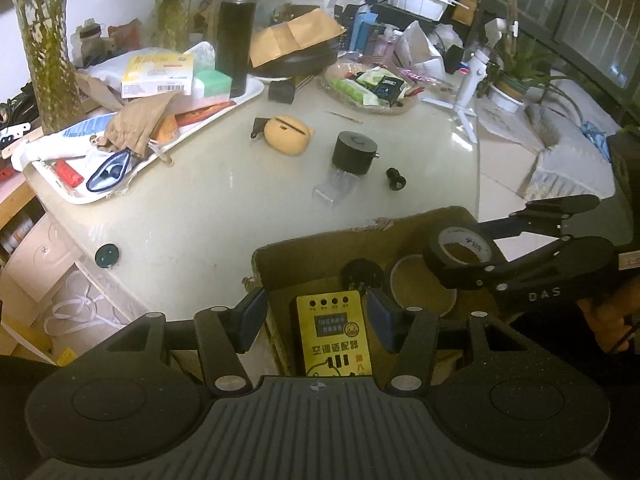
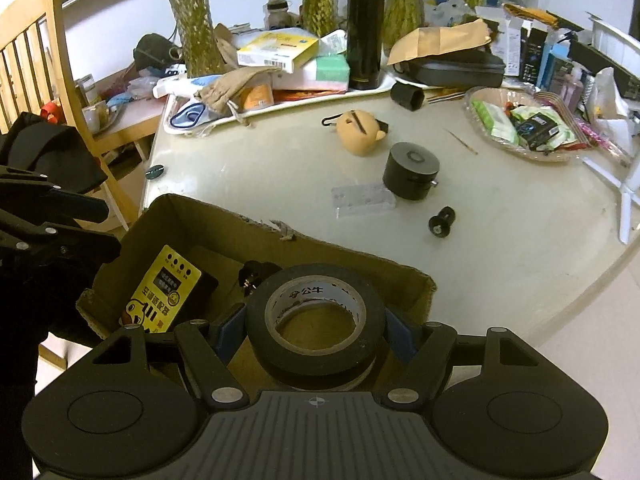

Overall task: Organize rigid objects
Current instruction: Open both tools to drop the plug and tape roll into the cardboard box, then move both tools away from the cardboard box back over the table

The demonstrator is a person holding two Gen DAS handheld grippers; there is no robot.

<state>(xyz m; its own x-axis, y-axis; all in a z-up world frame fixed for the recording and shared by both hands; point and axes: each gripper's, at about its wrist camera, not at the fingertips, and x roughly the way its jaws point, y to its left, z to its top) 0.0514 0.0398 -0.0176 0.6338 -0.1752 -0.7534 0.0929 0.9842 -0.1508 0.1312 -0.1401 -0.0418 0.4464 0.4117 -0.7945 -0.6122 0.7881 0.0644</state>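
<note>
Tape roll (image 2: 314, 320) sits pinched between the blue pads of your right tool (image 2: 316, 328), hole facing up, held over the open cardboard box (image 2: 224, 228); from the left wrist view the same roll (image 1: 464, 250) hangs above a paper cup (image 1: 416, 292) standing inside the box. Your left tool (image 1: 316, 320) has its pads apart, straddling the box's near left wall, one pad outside and one inside beside the yellow adapter (image 1: 334, 336); nothing is pressed between them. The adapter leans upright against the box's inner wall, with a black plug (image 2: 256, 274) behind it on the box floor. Still out on the surface (image 2: 280, 176): a black cylinder (image 2: 411, 176), a clear plastic block (image 2: 362, 200) just beside it on its left, a small black knob (image 2: 441, 222) nearer the edge, and a tan pig-shaped case (image 2: 360, 132) further back. A dark round cap (image 2: 155, 171) lies at the surface's left rim. At the back, a white tray (image 2: 280, 110) carries boxes, a cloth pouch and a tall black flask (image 2: 364, 28). A glass dish (image 2: 516, 120) of packets sits to the right.
</note>
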